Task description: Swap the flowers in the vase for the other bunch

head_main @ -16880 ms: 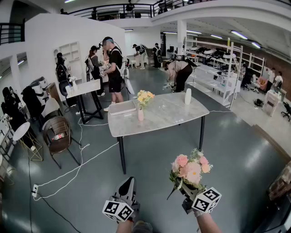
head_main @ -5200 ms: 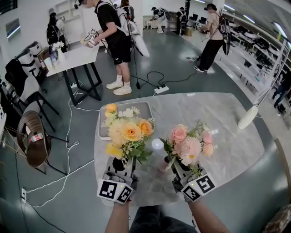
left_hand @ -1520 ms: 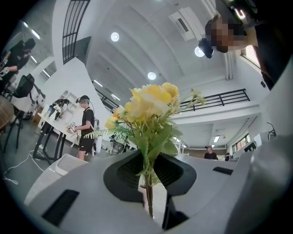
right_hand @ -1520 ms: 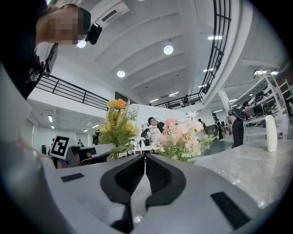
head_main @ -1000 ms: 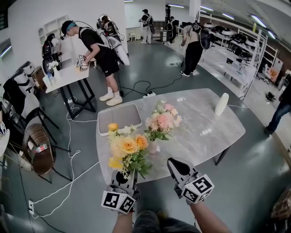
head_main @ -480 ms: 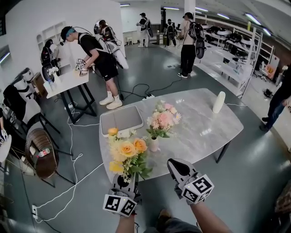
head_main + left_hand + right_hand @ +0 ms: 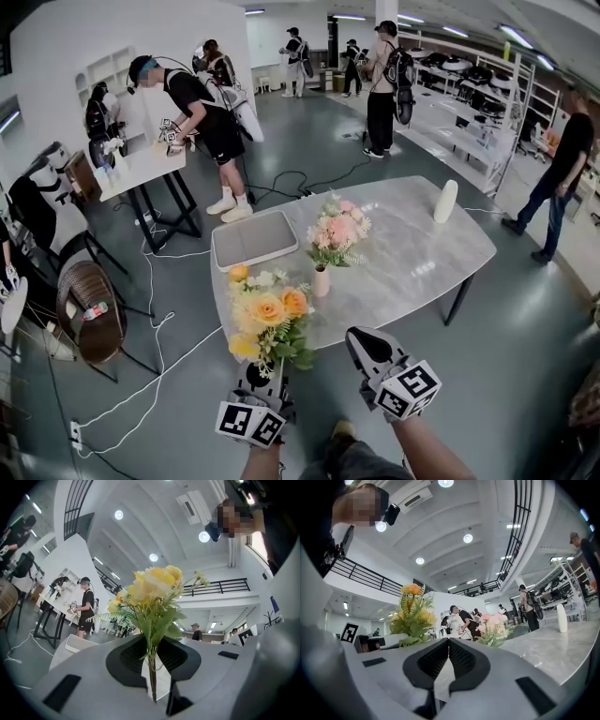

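The pink bunch [image 7: 338, 231] stands in a small pink vase [image 7: 322, 280] on the marble table [image 7: 422, 253]. My left gripper [image 7: 255, 373] is shut on the stems of the yellow bunch [image 7: 267, 314], held upright in front of the table's near edge. In the left gripper view the thin stems [image 7: 152, 670] run down between the jaws of the left gripper [image 7: 152, 644]. My right gripper [image 7: 368, 345] is shut and empty, off the table to the right of the yellow bunch. The right gripper view shows the right gripper [image 7: 448, 643] closed, with the yellow bunch [image 7: 411, 609] and the pink bunch [image 7: 492, 623] beyond.
A grey tray [image 7: 253, 239] lies at the table's far left and a white bottle [image 7: 445, 201] stands at its far right. A person [image 7: 202, 112] works at a side table behind. Cables [image 7: 150, 356] and a wicker chair [image 7: 89, 305] are on the floor at left.
Both grippers have drawn back from the table, the left one carrying the yellow bunch. The table with the pink bunch in the vase now lies farther off.
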`<control>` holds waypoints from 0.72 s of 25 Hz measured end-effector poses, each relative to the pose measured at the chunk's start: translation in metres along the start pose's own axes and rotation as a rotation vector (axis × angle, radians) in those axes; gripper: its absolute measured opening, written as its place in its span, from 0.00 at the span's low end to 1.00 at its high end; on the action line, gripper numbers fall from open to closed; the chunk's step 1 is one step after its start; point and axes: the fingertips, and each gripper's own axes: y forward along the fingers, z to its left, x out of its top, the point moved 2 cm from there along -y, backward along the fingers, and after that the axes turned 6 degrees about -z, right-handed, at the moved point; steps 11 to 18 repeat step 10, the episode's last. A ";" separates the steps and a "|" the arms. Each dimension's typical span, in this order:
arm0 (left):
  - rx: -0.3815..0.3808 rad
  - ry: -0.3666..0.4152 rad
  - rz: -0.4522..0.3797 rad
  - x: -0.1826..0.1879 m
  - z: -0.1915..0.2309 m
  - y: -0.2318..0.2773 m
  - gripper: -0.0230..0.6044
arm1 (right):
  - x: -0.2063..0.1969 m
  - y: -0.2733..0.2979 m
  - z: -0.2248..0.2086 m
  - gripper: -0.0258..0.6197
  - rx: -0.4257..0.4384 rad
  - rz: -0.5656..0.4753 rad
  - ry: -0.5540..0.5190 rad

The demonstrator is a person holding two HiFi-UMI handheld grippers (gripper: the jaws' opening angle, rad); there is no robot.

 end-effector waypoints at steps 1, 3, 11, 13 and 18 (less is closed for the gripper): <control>-0.003 -0.002 0.001 0.001 -0.003 -0.003 0.16 | 0.000 -0.004 0.003 0.08 -0.002 0.000 0.000; -0.010 -0.005 0.004 0.002 -0.008 -0.010 0.16 | 0.001 -0.012 0.009 0.08 -0.007 0.003 -0.001; -0.017 -0.013 0.016 0.004 -0.021 -0.038 0.16 | -0.004 -0.033 0.029 0.08 -0.014 0.014 0.003; -0.017 -0.013 0.016 0.004 -0.021 -0.038 0.16 | -0.004 -0.033 0.029 0.08 -0.014 0.014 0.003; -0.017 -0.013 0.016 0.004 -0.021 -0.038 0.16 | -0.004 -0.033 0.029 0.08 -0.014 0.014 0.003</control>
